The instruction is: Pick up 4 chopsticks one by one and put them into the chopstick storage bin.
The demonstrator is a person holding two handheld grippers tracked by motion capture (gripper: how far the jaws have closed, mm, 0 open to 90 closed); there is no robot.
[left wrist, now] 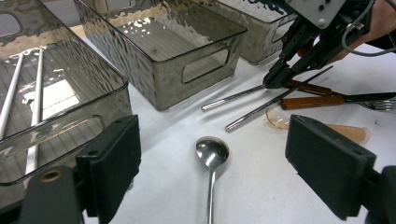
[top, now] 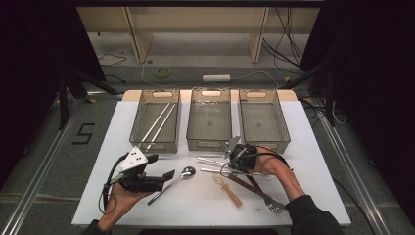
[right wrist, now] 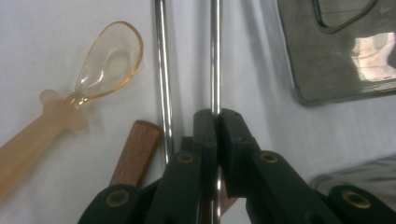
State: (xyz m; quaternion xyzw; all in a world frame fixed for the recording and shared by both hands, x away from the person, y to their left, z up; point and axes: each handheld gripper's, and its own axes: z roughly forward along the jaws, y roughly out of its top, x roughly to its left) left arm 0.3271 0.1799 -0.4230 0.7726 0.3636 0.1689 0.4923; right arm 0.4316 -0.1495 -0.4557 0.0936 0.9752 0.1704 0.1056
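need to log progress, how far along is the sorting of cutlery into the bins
Early on. Done: two white chopsticks lie in the left bin; the middle bin and right bin hold nothing. In hand: the right hand-held gripper is shut on a metal chopstick. The left hand-held gripper is open over the metal spoon. Left: the second metal chopstick, plastic spoon and wooden-handled fork.
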